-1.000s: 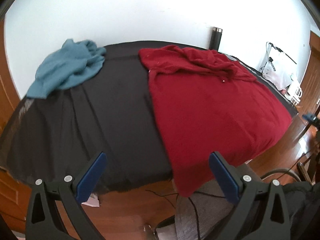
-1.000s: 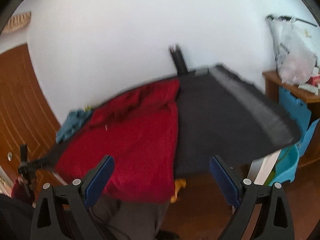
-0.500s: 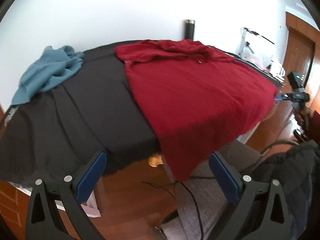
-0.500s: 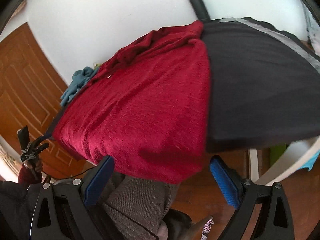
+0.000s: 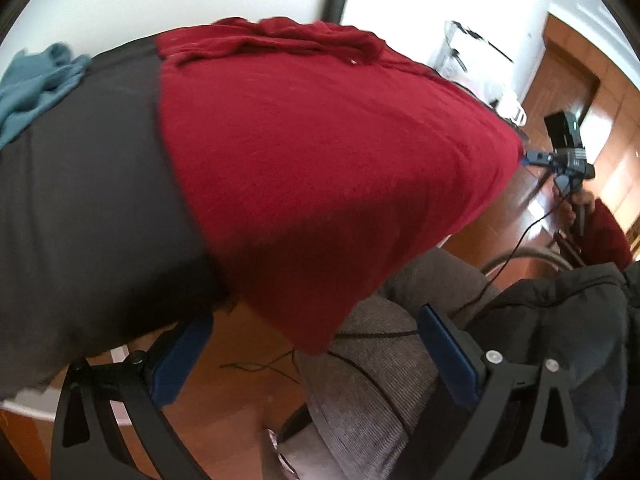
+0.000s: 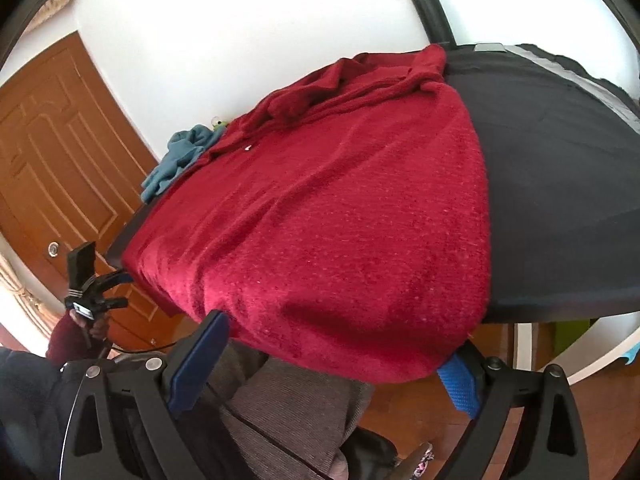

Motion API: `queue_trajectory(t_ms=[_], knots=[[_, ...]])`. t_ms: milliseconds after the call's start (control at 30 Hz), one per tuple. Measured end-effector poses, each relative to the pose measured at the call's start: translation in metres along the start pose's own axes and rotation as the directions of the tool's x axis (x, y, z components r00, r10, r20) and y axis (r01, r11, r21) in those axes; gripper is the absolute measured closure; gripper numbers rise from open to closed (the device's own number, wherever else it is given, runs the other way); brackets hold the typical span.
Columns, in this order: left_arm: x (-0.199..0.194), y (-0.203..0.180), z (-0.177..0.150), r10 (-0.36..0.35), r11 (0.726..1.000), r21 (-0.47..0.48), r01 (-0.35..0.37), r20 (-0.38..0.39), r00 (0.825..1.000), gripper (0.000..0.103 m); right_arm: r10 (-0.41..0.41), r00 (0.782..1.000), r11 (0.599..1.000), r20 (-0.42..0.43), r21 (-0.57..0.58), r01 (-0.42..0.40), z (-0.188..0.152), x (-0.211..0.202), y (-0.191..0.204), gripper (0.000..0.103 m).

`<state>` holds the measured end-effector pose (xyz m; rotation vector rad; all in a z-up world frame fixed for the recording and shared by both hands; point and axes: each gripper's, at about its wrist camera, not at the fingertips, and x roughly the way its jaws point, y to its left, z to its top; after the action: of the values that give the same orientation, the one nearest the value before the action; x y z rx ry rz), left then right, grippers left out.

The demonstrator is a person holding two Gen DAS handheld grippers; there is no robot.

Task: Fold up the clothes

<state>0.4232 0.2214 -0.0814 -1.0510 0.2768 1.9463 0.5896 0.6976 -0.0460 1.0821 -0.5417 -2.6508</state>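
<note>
A red knit sweater [image 5: 320,152] lies spread on a table under a black cloth [image 5: 88,184], its hem hanging over the near edge. It also shows in the right wrist view [image 6: 340,220]. My left gripper [image 5: 316,356] is open, just below the sweater's hanging left corner. My right gripper [image 6: 328,364] is open at the hem's right corner, with the cloth between its blue pads [image 6: 460,384]. The right gripper also shows in the left wrist view [image 5: 560,160], and the left gripper in the right wrist view [image 6: 100,288].
A crumpled teal garment [image 5: 36,84] lies at the table's far left; it also shows in the right wrist view [image 6: 180,160]. A dark bottle [image 6: 434,16] stands at the far edge by the white wall. A brown door [image 6: 52,152] is to the left. My grey-trousered legs [image 5: 380,380] are below.
Both grippers have moved in close to the sweater's hanging hem, one at each corner. Both stay open.
</note>
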Motion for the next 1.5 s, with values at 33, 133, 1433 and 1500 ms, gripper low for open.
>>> queue_trajectory(t_ms=[33, 133, 1433, 1500], knots=[[0.005, -0.001, 0.003, -0.005, 1.0, 0.01, 0.005, -0.011, 1.0, 0.001, 0.011, 1.0, 1.0, 0.002, 0.008, -0.011, 0.0, 0.0, -0.001, 0.005], [0.02, -0.004, 0.012, -0.02, 0.999, 0.04, 0.022, -0.043, 0.999, 0.001, 0.036, 0.999, 0.999, 0.008, 0.026, -0.036, 0.001, 0.002, -0.003, 0.008], [-0.04, -0.055, 0.015, -0.042, 0.998, 0.056, 0.037, 0.099, 0.994, 0.083, 0.115, 0.993, 0.992, -0.037, -0.054, -0.117, -0.01, -0.015, 0.028, 0.076], [-0.036, -0.053, 0.013, -0.039, 0.998, 0.047, 0.035, 0.089, 0.995, 0.083, 0.102, 0.993, 0.994, -0.058, -0.042, -0.104, -0.011, -0.009, 0.025, 0.075]])
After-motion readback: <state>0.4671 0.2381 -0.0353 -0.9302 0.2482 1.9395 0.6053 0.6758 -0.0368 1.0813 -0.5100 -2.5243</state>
